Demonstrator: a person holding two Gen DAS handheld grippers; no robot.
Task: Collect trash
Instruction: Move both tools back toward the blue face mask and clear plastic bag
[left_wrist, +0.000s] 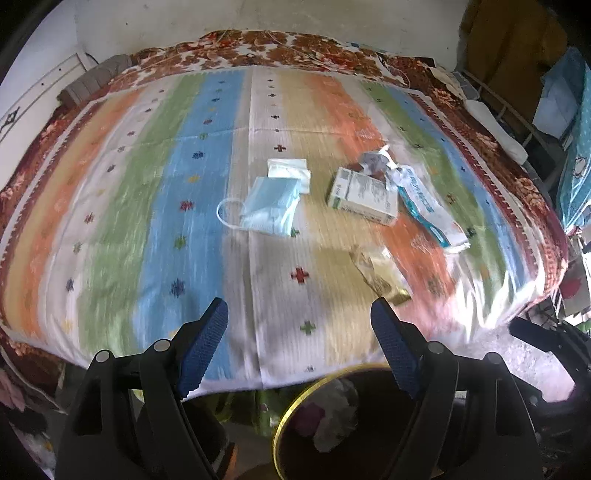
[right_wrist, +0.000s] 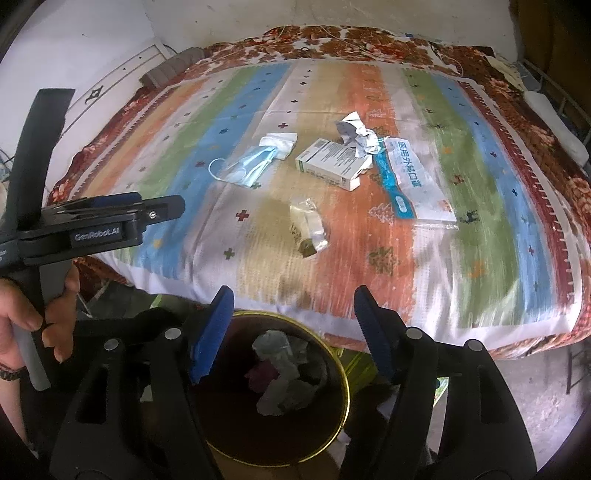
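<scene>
While both tools stand open with nothing between their jaws, the right tool (right_wrist: 293, 334) hangs over a dark bin (right_wrist: 334, 354) with a yellow rim, crumpled paper (right_wrist: 280, 365) lying inside it. The left tool (left_wrist: 299, 349) hangs just beside it, over the same bin's rim at the bed's near edge. A hand (right_wrist: 33, 314) grips the left tool's handle. On the striped bedspread (right_wrist: 480, 258) lie, nearest first, a silvery wrapper (right_wrist: 308, 230), then a blue face mask (right_wrist: 242, 168), a white box (right_wrist: 330, 162) and a mask packet (right_wrist: 413, 181), with crumpled paper (right_wrist: 356, 134) farthest.
</scene>
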